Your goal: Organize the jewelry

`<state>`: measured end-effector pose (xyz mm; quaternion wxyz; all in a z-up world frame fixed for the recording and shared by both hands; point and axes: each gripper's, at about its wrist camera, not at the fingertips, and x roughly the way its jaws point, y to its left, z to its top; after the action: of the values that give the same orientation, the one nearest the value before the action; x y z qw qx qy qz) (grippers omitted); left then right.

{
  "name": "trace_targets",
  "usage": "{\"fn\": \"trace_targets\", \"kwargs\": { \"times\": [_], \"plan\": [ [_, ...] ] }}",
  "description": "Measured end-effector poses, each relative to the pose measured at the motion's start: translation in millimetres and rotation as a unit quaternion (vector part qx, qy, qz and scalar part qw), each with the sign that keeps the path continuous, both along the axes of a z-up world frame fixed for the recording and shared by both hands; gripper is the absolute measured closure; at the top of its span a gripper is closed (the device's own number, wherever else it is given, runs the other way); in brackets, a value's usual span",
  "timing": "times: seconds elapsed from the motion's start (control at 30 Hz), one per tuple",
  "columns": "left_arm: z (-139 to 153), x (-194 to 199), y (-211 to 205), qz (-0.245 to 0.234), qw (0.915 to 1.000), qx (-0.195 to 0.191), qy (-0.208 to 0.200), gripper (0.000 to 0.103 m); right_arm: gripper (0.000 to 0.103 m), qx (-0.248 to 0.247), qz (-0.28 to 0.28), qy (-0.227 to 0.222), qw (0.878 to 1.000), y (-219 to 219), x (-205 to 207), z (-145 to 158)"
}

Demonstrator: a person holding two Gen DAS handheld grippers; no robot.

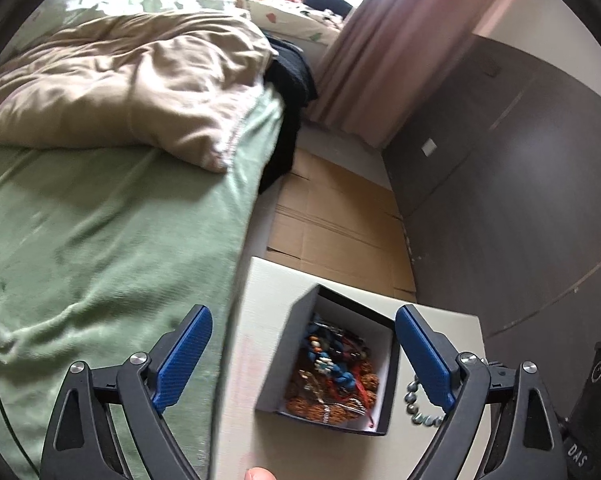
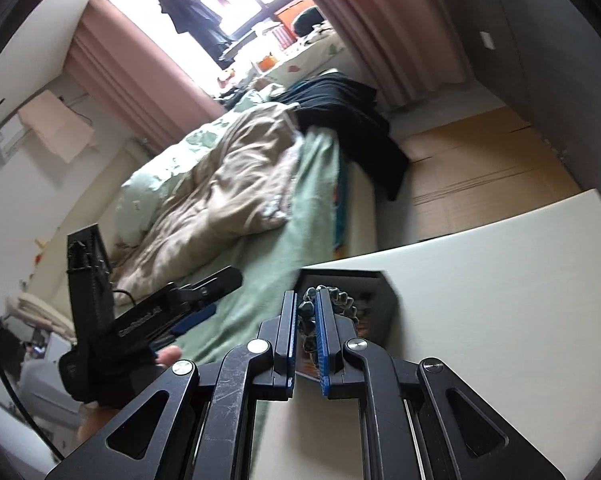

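green bedspread (image 1: 100,240) | beige quilt (image 1: 140,92) | pink curtain (image 1: 400,40) | cardboard sheets on floor (image 1: 340,220)

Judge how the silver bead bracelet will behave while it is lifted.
The bracelet is likely floppy: in the right hand-held gripper, shut on it, the strand loops loosely out both sides. Its beads look round and shiny, so probably slippery and apt to swing. It probably would not roll far, being strung.
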<state>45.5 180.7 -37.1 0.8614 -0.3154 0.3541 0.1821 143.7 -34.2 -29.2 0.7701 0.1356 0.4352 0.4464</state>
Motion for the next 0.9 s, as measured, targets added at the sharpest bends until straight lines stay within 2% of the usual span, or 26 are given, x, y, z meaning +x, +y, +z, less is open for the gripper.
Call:
{"fn": "trace_targets", "kwargs": {
  "times": [0.2, 0.4, 0.43, 0.5, 0.53, 0.57, 0.9],
  "plan": [
    [0.4, -9.2, 15.0, 0.018, 0.9998, -0.010, -0.004, 0.010, 0.093, 0.009, 0.012, 0.008, 1.000, 21.8, -5.4, -6.6],
    [-1.2, -11.2, 21.5, 0.026, 0.9996, -0.014, -0.004, 0.010, 0.091, 0.033, 0.026, 0.049, 0.998, 40.5, -5.9, -22.5],
    [-2.3, -11.0, 22.1, 0.026, 0.9995, -0.016, -0.003, 0.010, 0.088, 0.027, 0.029, 0.056, 0.998, 43.8, -5.4, -25.9],
    [-2.9, -9.7, 21.1, 0.023, 0.9996, -0.015, 0.000, 0.010, 0.072, 0.009, 0.026, 0.059, 0.998, 43.5, -4.8, -31.5],
    [-2.6, -9.0, 19.8, 0.021, 0.9997, -0.013, 0.000, 0.010, 0.060, 0.002, 0.019, 0.057, 0.998, 41.4, -4.4, -32.5],
    [-2.3, -8.4, 19.2, 0.020, 0.9997, -0.012, 0.000, 0.010, 0.057, -0.003, 0.008, 0.053, 0.999, 36.5, -3.2, -32.7],
    [4.0, -0.9, -12.0, -0.020, 0.9997, 0.015, 0.003, 0.010, 0.056, -0.055, -0.053, 0.044, 0.996, -25.2, 9.0, -26.4]
  ]
}}
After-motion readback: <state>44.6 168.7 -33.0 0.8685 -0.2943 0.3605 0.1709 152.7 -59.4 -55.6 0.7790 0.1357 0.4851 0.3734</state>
